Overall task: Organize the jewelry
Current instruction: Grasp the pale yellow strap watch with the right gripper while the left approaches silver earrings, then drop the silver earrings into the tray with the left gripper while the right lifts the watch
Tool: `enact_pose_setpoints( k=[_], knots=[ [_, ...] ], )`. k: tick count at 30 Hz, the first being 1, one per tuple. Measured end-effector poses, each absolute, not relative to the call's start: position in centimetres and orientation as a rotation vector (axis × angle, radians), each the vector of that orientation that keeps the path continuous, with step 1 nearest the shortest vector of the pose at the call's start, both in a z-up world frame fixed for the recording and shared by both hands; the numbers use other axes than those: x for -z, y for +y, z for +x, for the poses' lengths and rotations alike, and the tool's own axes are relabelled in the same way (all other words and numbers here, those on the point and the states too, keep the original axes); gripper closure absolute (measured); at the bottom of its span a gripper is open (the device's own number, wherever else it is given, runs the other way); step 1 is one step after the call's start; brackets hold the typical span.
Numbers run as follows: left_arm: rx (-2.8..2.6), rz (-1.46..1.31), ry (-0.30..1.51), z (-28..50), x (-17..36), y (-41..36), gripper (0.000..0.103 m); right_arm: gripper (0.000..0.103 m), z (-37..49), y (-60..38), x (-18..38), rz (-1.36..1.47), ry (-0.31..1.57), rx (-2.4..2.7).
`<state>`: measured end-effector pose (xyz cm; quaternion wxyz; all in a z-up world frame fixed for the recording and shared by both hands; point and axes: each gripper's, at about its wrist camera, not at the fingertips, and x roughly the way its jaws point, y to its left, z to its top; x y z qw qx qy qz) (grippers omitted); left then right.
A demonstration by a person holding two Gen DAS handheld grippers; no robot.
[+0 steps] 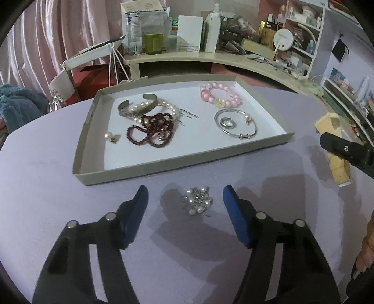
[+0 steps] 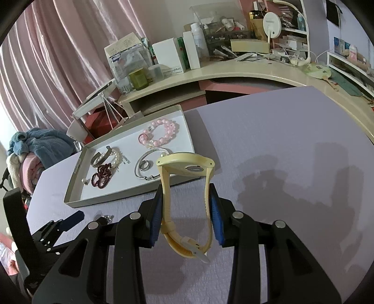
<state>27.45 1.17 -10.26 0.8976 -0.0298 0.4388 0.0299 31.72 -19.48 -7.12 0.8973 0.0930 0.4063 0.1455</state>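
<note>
My left gripper (image 1: 185,194) is open, its jaws either side of a small pile of pearl earrings (image 1: 198,202) lying on the lilac table. My right gripper (image 2: 185,194) is shut on a cream yellow watch (image 2: 184,187), held above the table near the tray's front right corner; the watch also shows in the left wrist view (image 1: 333,142). The grey tray (image 1: 163,167) holds a pink bead bracelet (image 1: 219,94), a silver bangle (image 1: 236,127) with a ring (image 1: 227,122) inside it, a dark red bead string (image 1: 152,133), a metal cuff (image 1: 136,108), pearls (image 1: 171,107) and a pearl stud (image 1: 109,136).
A cluttered cream desk (image 2: 233,67) with boxes, bottles and a round mirror (image 2: 271,21) curves behind the table. A white chair (image 1: 70,77) and pink curtain stand at back left. Blue cloth (image 2: 39,142) is piled at the left.
</note>
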Motion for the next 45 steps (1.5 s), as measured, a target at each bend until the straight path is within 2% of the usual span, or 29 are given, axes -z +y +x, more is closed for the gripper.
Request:
enact_pose_setpoints(
  k=[3,5,6,8,9,12,13,20,33,45],
  knots=[
    [-0.059,-0.042,0.922,28.0,10.7,0.5,0.045,0.065,31.8,-19.5,7.2,0.2,0.848,-0.301],
    [-0.053,-0.046,0.944,28.3,11.2,0.2,0.064,0.065,31.8,-19.5,7.3,0.201,0.851,-0.302],
    [-0.062,-0.032,0.933,28.3,11.4,-0.1,0.065,0.065,31.8,-19.5,7.3,0.201,0.852,-0.303],
    [-0.041,0.001,0.909,28.3,11.6,-1.0,0.087,0.065,31.8,-19.4,7.3,0.198,0.853,-0.305],
    [-0.026,0.004,0.902,28.3,11.6,-1.2,0.091,0.065,31.8,-19.4,7.3,0.198,0.853,-0.307],
    [0.006,-0.004,0.901,28.1,11.6,-1.2,0.092,0.065,31.7,-19.3,7.1,0.195,0.85,-0.311],
    [0.022,-0.019,0.904,28.0,11.5,-1.0,0.096,0.065,31.7,-19.3,7.0,0.195,0.847,-0.312],
    [0.069,-0.078,0.832,25.3,7.4,1.3,0.097,0.065,31.6,-19.5,6.3,0.207,0.821,-0.315],
    [0.076,-0.124,0.601,25.2,-4.4,5.9,0.097,0.065,31.4,-19.6,5.5,0.217,0.797,-0.333],
    [0.059,-0.111,0.576,29.4,-6.7,7.1,0.097,0.065,31.5,-19.5,5.7,0.218,0.806,-0.333]
  ],
)
